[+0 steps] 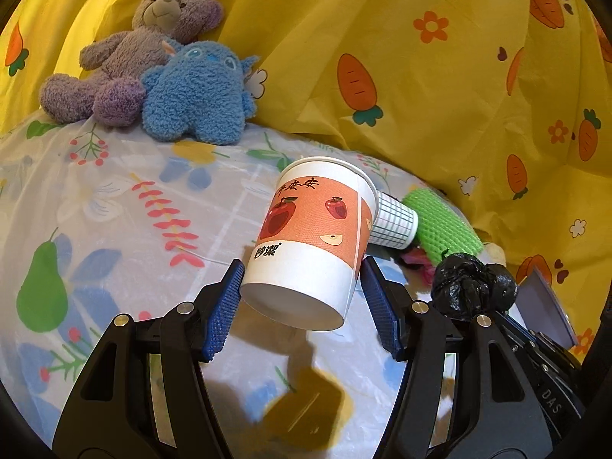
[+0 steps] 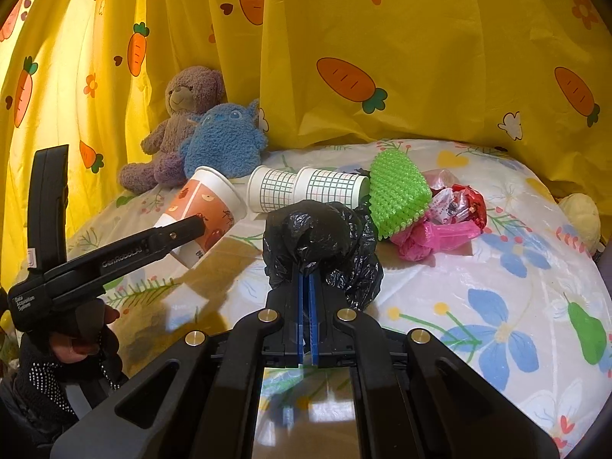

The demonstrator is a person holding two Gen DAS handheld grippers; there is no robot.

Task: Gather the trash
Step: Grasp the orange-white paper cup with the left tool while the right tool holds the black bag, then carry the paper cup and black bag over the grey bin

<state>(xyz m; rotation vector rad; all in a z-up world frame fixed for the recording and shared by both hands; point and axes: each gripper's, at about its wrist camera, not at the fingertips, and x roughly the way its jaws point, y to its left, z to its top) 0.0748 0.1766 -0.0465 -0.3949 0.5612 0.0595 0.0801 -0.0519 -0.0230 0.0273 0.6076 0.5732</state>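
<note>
Blue pads of the left gripper (image 1: 300, 287) clamp the apple-print paper cup (image 1: 313, 237), lifted and tilted above the floral tablecloth (image 1: 114, 210). Right gripper (image 2: 306, 279), fully closed, pinches a black trash bag (image 2: 321, 237); checked cups (image 2: 306, 189) lie at 12 o'clock

Three paper cups are showing: one apple cup (image 2: 206, 214) and two grid cups (image 2: 273, 191) (image 2: 332, 187). Two plush toys are sitting behind: a bear (image 2: 183, 114) and a blue one (image 2: 225, 139). One black bag (image 2: 325, 237), one green net (image 2: 399, 197) and one pink bag (image 2: 436, 237) are lying nearby.
</note>
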